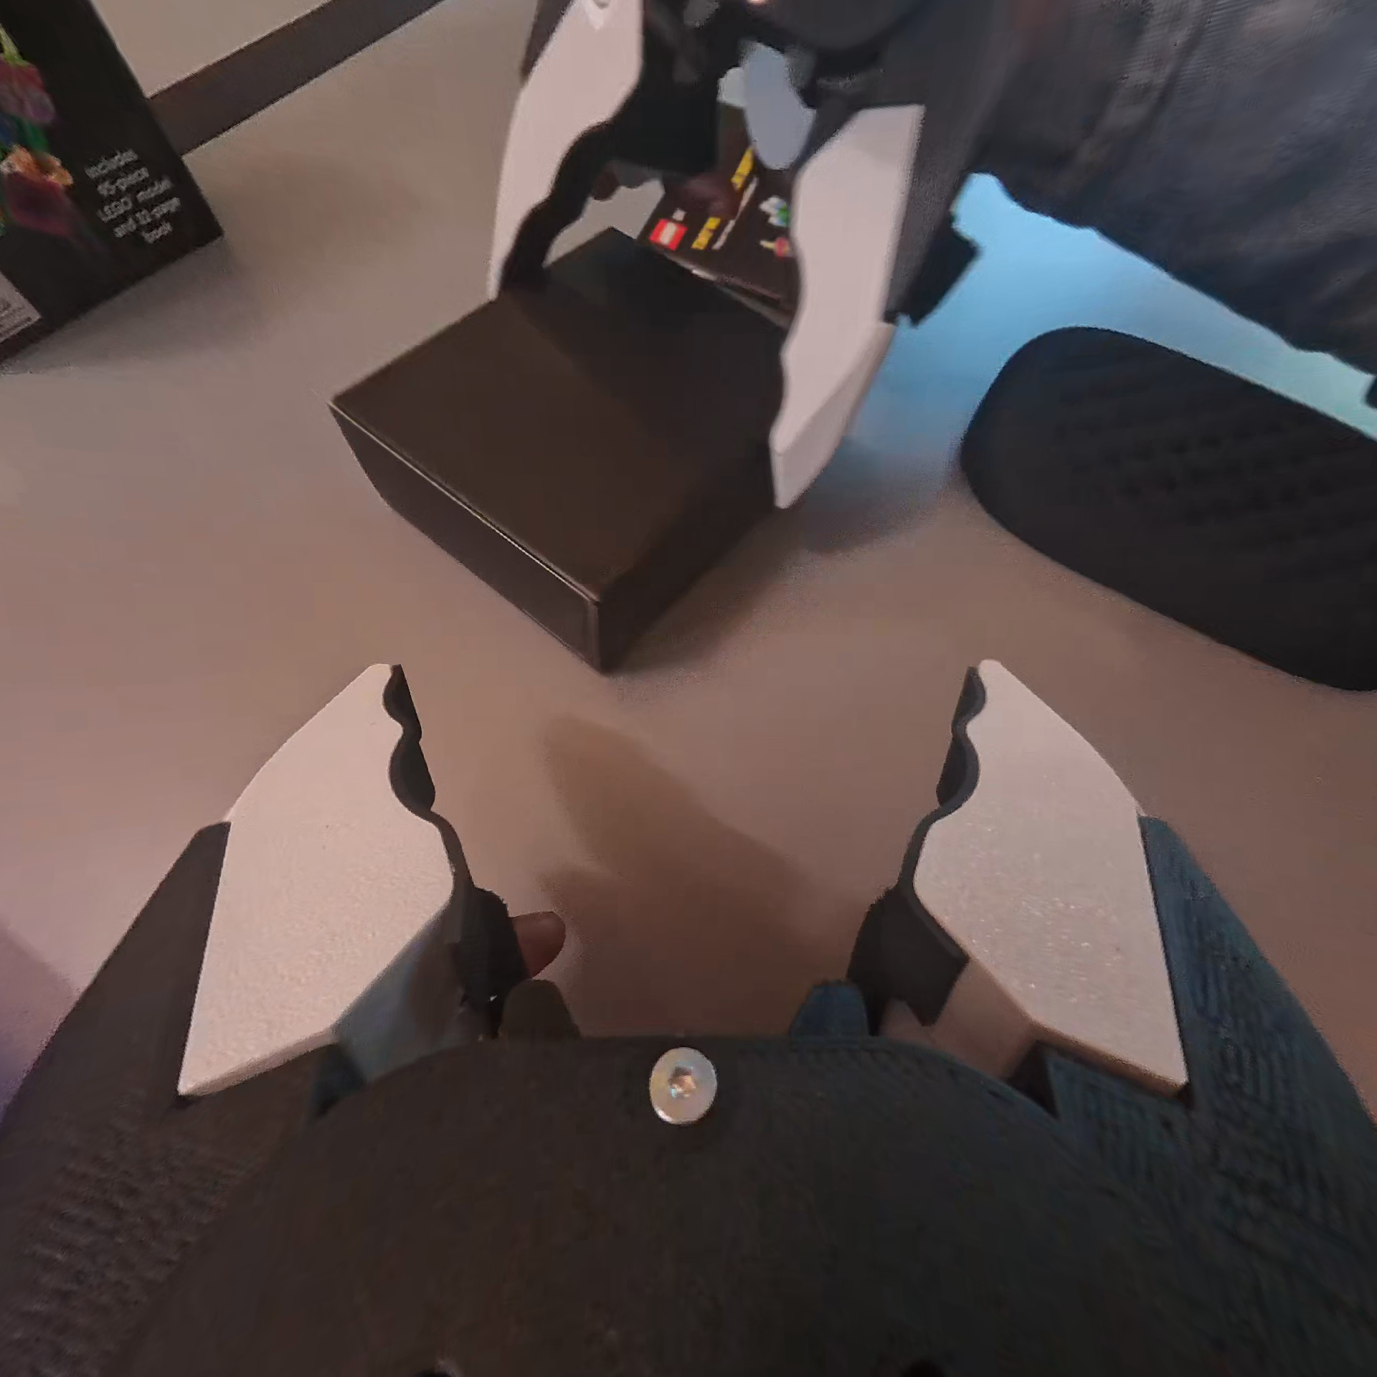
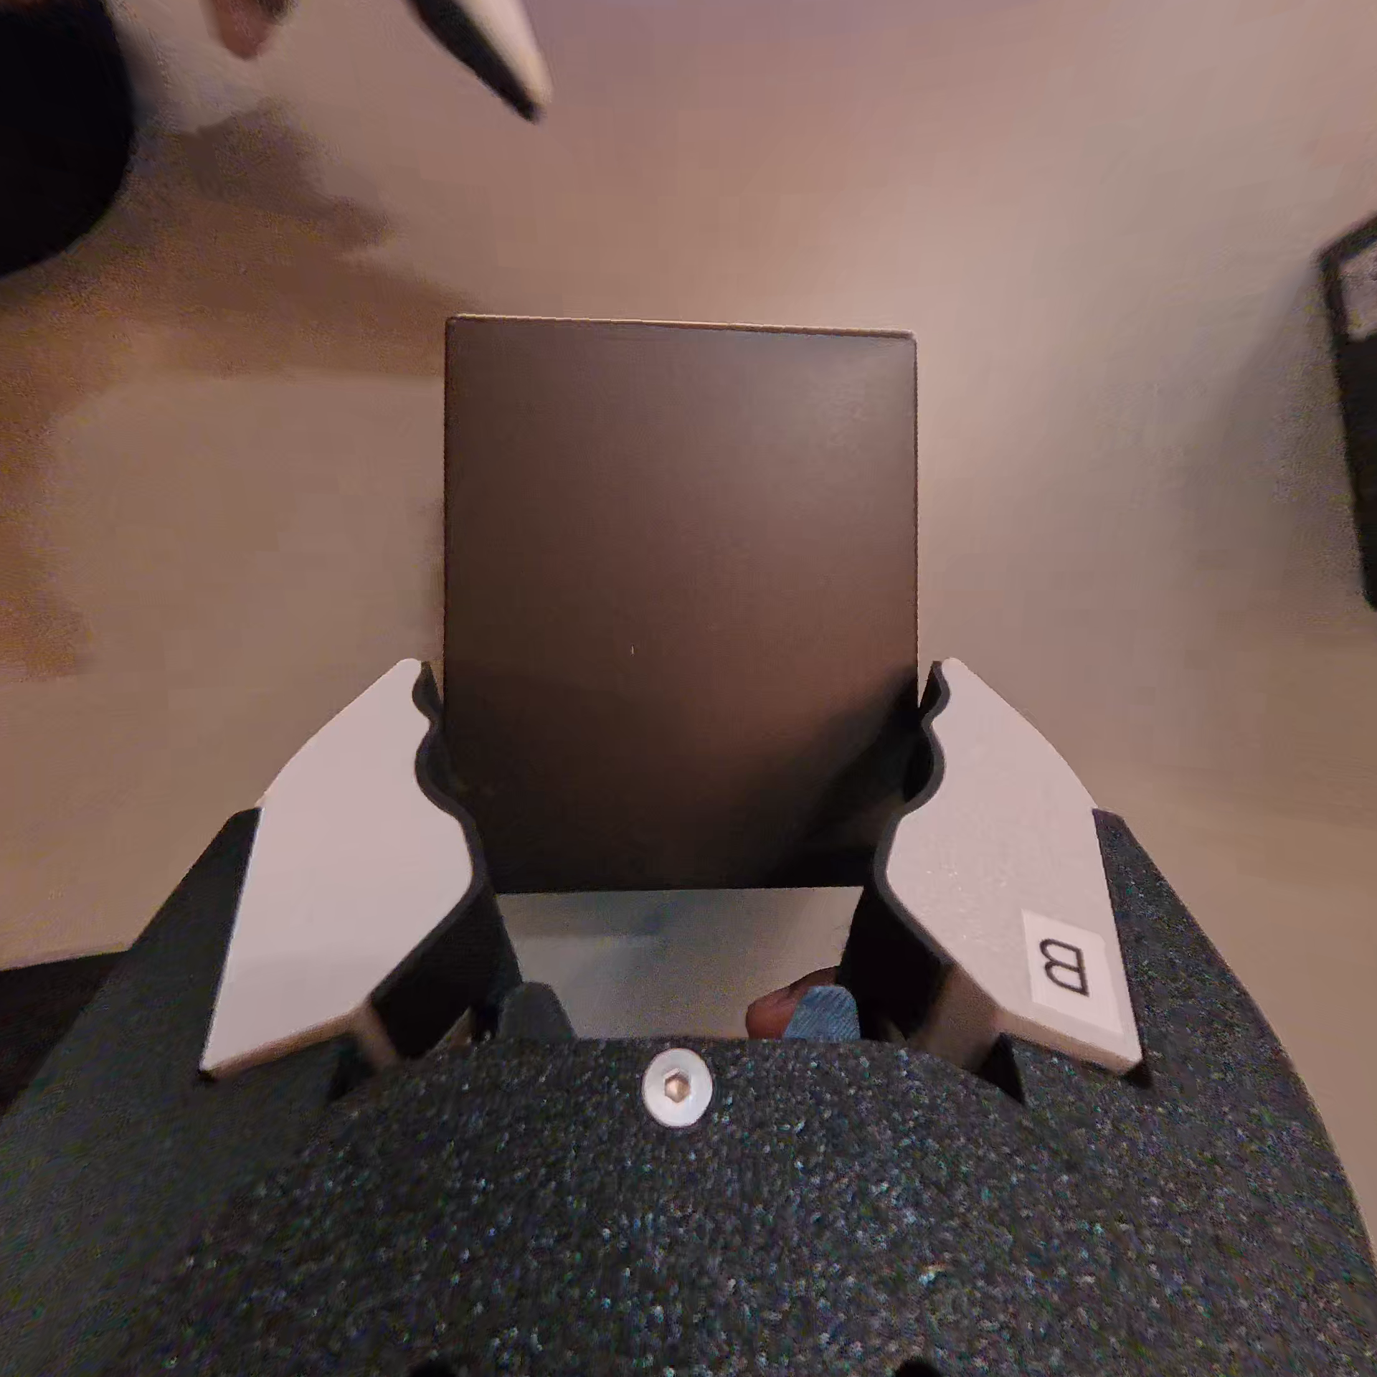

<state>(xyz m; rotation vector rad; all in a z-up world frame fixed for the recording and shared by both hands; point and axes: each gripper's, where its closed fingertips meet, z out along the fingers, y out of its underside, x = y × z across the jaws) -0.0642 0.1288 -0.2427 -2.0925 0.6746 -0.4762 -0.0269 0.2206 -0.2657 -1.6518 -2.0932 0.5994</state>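
Note:
A plain black box (image 1: 566, 462) lies on the grey table (image 1: 223, 521). My left gripper (image 1: 685, 670) is open and empty, hanging over bare table just short of the box's near corner. My right gripper (image 1: 656, 387) reaches in from the far side and straddles the box's far end. In the right wrist view the right gripper (image 2: 682, 670) looks down on the box (image 2: 678, 559). Its two dark pads (image 2: 432, 715) lie against the box's left and right sides. One finger of the left gripper (image 2: 492, 52) shows at the top of the right wrist view.
A dark printed carton (image 1: 74, 186) stands at the far left. A printed booklet (image 1: 723, 231) lies behind the box. A black mesh chair seat (image 1: 1192, 507) and a person's leg in jeans (image 1: 1192, 149) are at the right. A dark object (image 2: 1352, 410) sits at the right edge. The left gripper is farther from the dark printed carton (image 1: 74, 186), some 25 cm, than the right, some 15 cm.

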